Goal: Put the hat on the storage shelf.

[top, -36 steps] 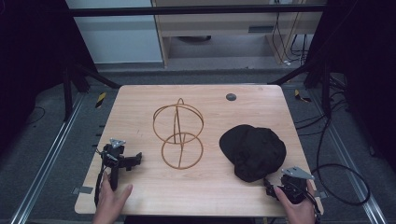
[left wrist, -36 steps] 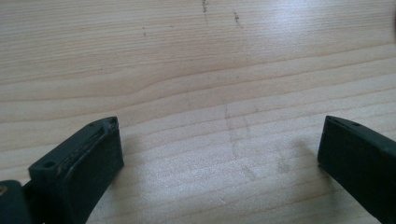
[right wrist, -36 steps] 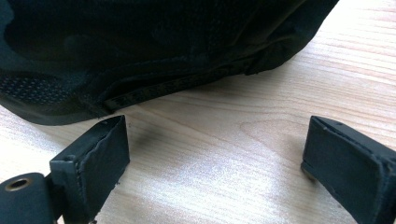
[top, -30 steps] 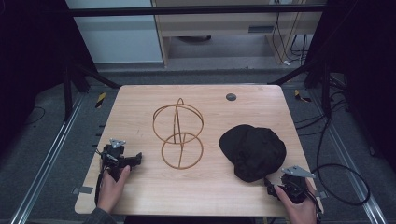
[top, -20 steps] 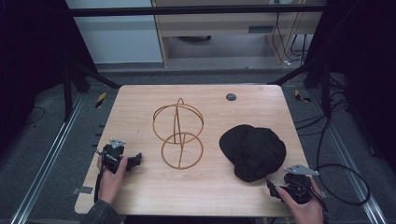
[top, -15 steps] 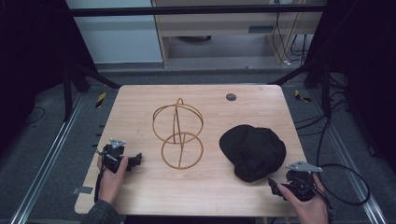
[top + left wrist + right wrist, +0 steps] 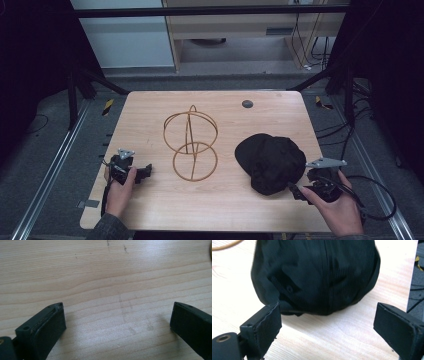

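Note:
A black cap [image 7: 272,162] lies crown-up on the right half of the wooden table [image 7: 150,115]. A golden wire stand [image 7: 191,145] of crossed hoops stands upright at the middle. My right gripper [image 7: 296,190] hovers just in front of the cap's near edge. In the right gripper view the cap [image 7: 317,275] lies ahead of the right gripper [image 7: 327,320], whose jaws have just been opening and stand wide with nothing between them. My left gripper [image 7: 144,172] rests on the table left of the stand. The left gripper [image 7: 117,315] is open over bare wood.
A small dark round grommet [image 7: 247,104] sits in the table's far side. The right gripper's cable [image 7: 377,197] loops off the table's right edge. Metal rails [image 7: 55,165] and dark floor surround the table.
The right hand has lifted its gripper up from the table's front edge, close to the cap. The left hand took hold of its gripper and has since stayed in place.

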Demonstrator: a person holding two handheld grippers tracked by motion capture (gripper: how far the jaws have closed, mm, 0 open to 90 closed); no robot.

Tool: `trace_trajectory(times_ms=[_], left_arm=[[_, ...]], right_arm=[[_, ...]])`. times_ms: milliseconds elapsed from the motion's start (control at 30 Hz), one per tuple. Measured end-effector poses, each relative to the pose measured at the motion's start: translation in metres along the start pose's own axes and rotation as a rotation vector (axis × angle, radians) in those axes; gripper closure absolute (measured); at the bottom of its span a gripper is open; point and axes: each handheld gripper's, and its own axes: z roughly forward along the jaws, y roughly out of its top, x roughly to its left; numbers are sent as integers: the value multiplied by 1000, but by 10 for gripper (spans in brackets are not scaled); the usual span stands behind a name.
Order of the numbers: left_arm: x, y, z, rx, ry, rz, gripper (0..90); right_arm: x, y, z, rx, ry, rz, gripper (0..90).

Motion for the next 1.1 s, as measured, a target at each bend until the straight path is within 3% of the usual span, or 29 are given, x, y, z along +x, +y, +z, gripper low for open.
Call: trace_trajectory(times_ms=[267, 500, 633, 1100], left_arm=[[-1, 0, 0, -1, -2, 2, 0], [-3, 0, 0, 0, -11, 10, 0], [-5, 0, 0, 0, -15, 17, 0], [-8, 0, 0, -1, -28, 27, 0]], right_arm=[[3, 36, -10, 12, 1, -69, 72], [3, 62, -3, 24, 25, -76, 118], [3, 71, 6, 34, 51, -58, 129], [-5, 80, 32, 103, 44, -17, 249]])
